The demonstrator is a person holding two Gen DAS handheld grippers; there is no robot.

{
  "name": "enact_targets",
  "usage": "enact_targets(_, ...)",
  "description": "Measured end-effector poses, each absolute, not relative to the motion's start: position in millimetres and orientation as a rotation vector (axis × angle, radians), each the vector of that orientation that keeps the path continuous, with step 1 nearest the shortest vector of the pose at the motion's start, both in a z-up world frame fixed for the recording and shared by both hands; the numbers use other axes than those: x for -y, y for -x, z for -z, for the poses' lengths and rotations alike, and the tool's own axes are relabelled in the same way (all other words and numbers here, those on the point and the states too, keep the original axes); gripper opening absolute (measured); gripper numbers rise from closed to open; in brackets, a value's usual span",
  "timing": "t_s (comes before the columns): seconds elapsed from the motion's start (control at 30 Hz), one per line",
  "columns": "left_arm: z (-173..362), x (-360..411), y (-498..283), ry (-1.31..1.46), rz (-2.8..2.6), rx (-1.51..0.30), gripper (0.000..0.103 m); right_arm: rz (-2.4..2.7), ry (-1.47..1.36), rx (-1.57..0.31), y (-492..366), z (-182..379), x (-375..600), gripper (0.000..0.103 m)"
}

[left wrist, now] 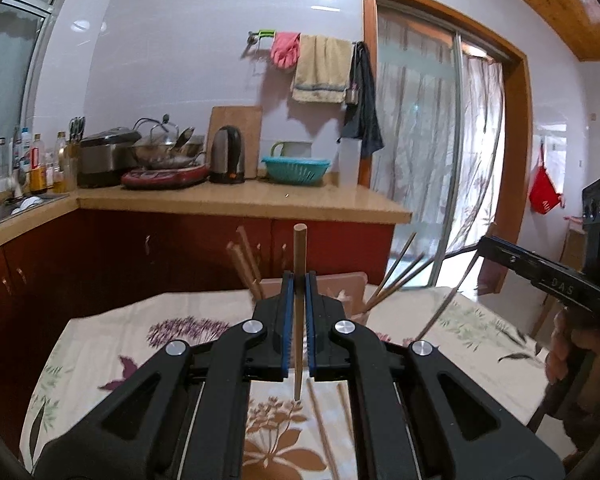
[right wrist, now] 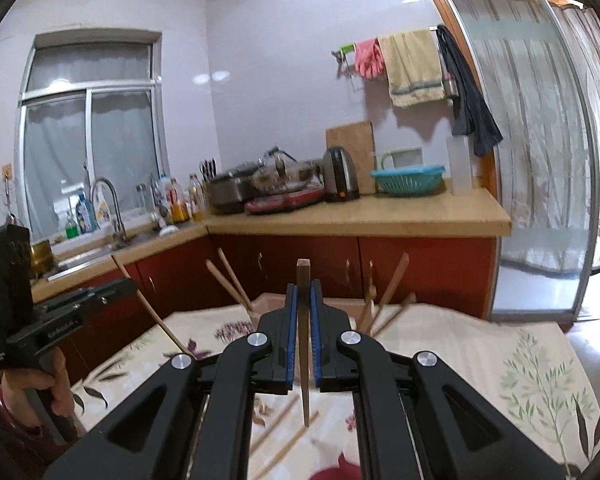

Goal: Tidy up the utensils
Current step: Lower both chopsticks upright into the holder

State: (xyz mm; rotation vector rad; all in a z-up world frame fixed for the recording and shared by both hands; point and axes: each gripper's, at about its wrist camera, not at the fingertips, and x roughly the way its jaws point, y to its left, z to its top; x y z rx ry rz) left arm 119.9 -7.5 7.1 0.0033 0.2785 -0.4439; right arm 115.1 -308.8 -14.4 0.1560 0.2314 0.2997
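Note:
My left gripper (left wrist: 299, 280) is shut on a light wooden chopstick (left wrist: 299, 256), held upright above the table. My right gripper (right wrist: 304, 292) is shut on a darker wooden chopstick (right wrist: 303, 280), also upright. Behind both grippers a holder (right wrist: 268, 304) on the table holds several chopsticks (right wrist: 230, 280) that lean left and right; it also shows in the left wrist view (left wrist: 348, 284). Loose chopsticks (left wrist: 320, 424) lie on the floral tablecloth (left wrist: 100, 344) below the grippers, and show in the right wrist view (right wrist: 288, 444). The right gripper appears at the right edge of the left wrist view (left wrist: 540, 272), its chopstick slanting down.
A kitchen counter (left wrist: 240, 200) behind the table carries a kettle (left wrist: 226, 156), a teal basket (left wrist: 296, 168), a wok and cooker, bottles and a cutting board. A sink (right wrist: 84, 256) sits at left. A sliding glass door (right wrist: 540, 160) is at right.

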Motion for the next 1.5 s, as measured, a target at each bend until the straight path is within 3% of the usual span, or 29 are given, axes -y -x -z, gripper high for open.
enact_targets(0.43, -72.6, 32.8, -147.9, -0.063, 0.486, -0.103, 0.006, -0.328, -0.154, -0.077, -151.1, -38.1, 313.6, 0.007)
enact_targets(0.7, -84.5, 47.3, -182.3, -0.099, 0.477, -0.045, 0.006, -0.289, -0.146, -0.041, -184.3, -42.5, 317.2, 0.007)
enact_targets(0.9, -69.3, 51.2, -205.5, -0.096, 0.474, -0.055, 0.006, -0.259, -0.127, -0.03, -210.4, -28.9, 314.6, 0.007)
enact_targets(1.43, 22.2, 52.1, -245.3, -0.09, 0.494, -0.257, 0.006, -0.233, -0.094, -0.214, -240.8, 40.8, 300.7, 0.007)
enact_targets(1.5, 27.1, 52.1, -247.0, -0.093, 0.495, -0.275, 0.01, -0.232, -0.095, -0.235, -241.2, 45.0, 299.4, 0.008)
